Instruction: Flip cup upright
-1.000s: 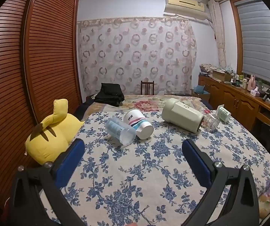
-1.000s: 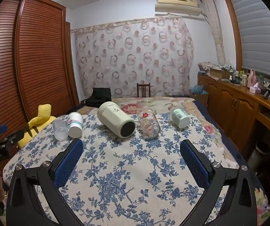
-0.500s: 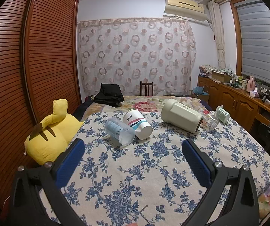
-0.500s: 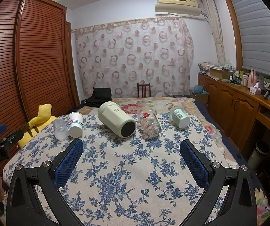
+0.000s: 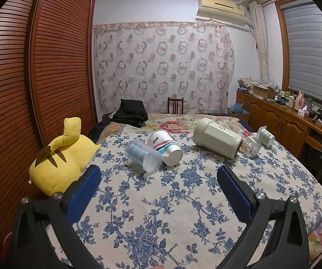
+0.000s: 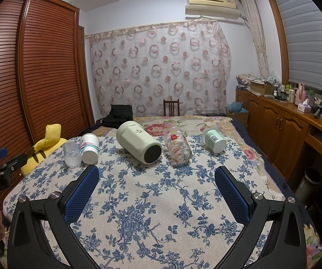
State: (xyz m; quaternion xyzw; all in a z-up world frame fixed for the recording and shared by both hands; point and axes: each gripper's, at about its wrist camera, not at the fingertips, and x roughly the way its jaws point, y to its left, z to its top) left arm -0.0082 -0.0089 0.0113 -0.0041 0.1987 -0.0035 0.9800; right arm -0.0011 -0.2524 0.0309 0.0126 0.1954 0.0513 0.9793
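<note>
Several cups lie on their sides on the blue-flowered cloth (image 5: 172, 201): a clear plastic cup (image 5: 143, 155) (image 6: 71, 153), a white striped paper cup (image 5: 165, 146) (image 6: 90, 149), a large cream mug (image 5: 217, 140) (image 6: 139, 141), a flower-printed glass (image 6: 177, 148) (image 5: 250, 147) and a green-labelled cup (image 6: 214, 139) (image 5: 266, 136). My left gripper (image 5: 157, 186) is open and empty, well short of the clear cup. My right gripper (image 6: 156, 185) is open and empty, short of the cream mug and the glass.
A yellow plush toy (image 5: 60, 163) lies at the bed's left edge beside the slatted wardrobe (image 5: 26, 89). Black clothes (image 5: 130, 113) lie at the far end. A wooden cabinet (image 6: 284, 123) runs along the right wall, with a bin (image 6: 306, 183) below.
Both grippers have stayed open and almost still. The cups have not moved.
</note>
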